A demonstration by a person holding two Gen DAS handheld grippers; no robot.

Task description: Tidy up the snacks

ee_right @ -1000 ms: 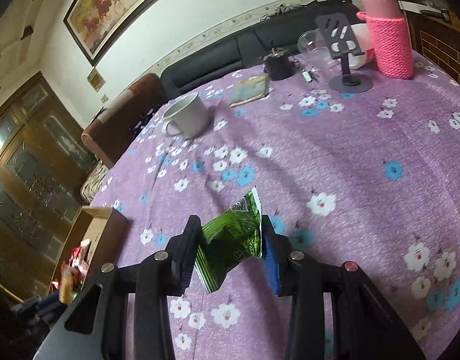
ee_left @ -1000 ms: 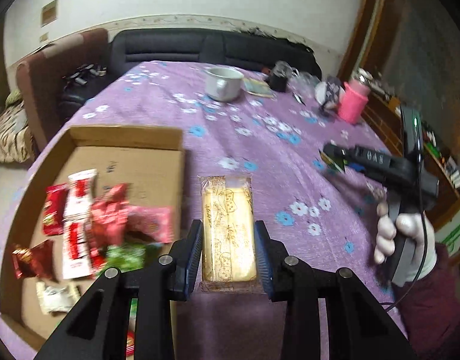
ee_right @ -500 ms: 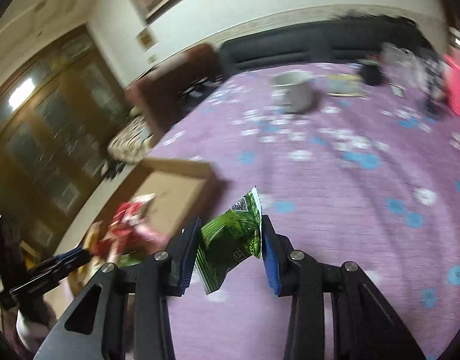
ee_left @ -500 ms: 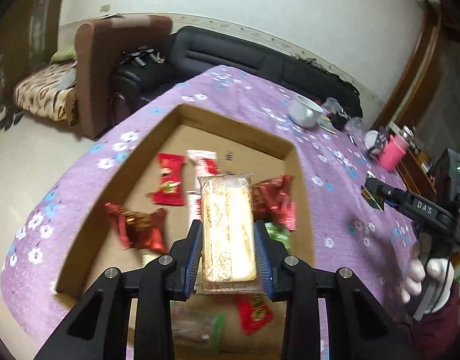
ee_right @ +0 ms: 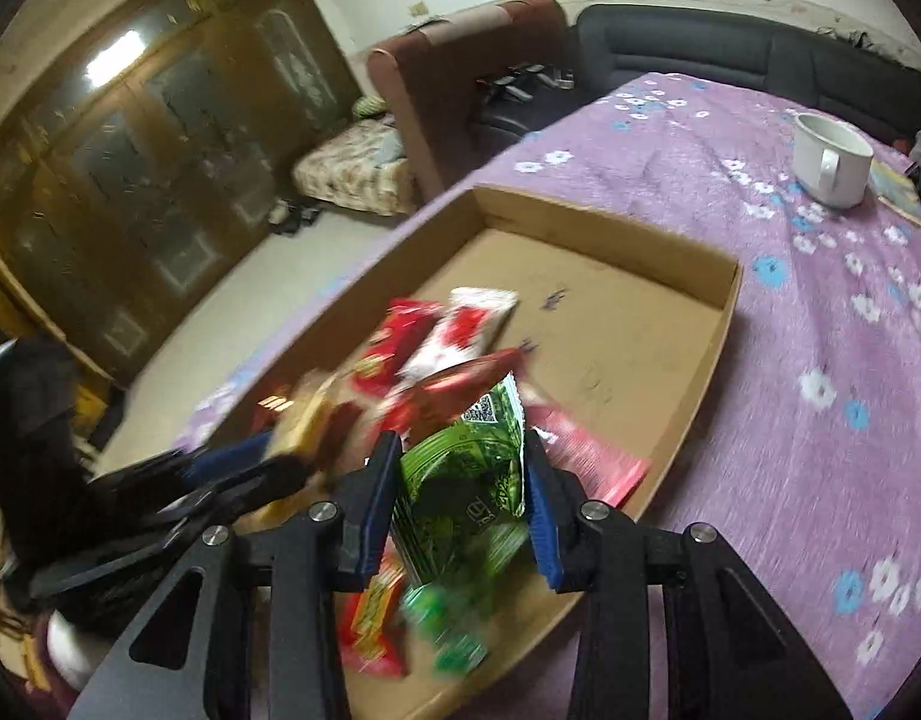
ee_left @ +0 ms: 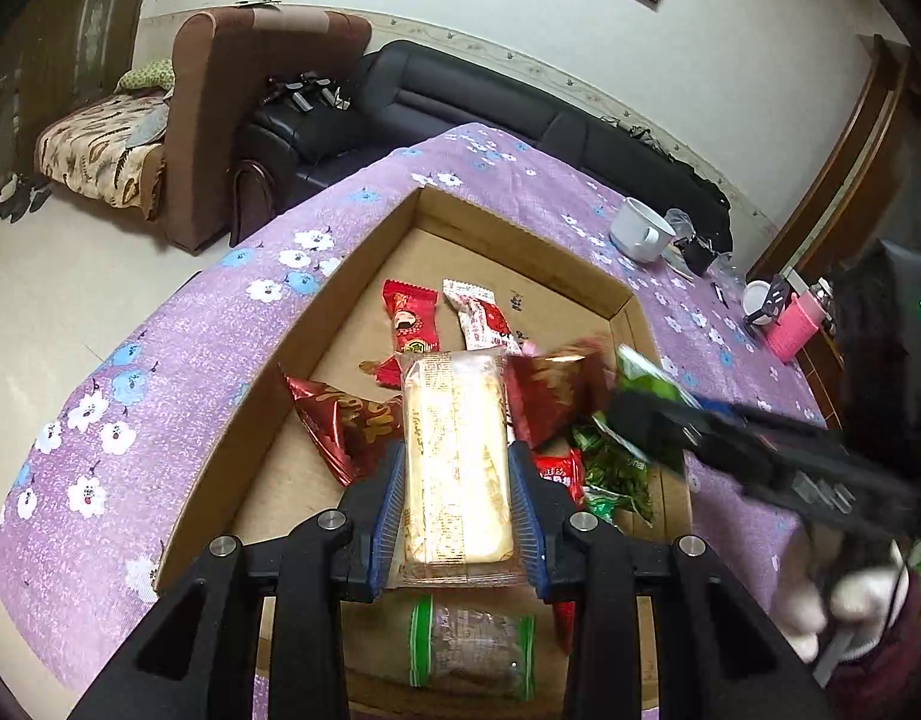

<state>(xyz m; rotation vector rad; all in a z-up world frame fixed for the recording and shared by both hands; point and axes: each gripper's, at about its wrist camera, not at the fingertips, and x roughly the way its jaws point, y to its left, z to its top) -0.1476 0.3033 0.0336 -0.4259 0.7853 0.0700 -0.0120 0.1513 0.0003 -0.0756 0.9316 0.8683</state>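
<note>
Left gripper [ee_left: 457, 510] clenches the clear-wrapped golden cake bar [ee_left: 454, 456], long axis up-frame, over the shallow cardboard tray [ee_left: 364, 276]. Right gripper [ee_right: 460, 498] grasps the green foil packet [ee_right: 460, 480]; both hang above the tray's lower-centre snack pile.

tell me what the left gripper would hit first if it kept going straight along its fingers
Probably the snacks piled in the cardboard box. The left gripper, shut on the yellow cake packet, points down at the red foil packets just beyond its tips. Depth is unclear through the fisheye.
</note>
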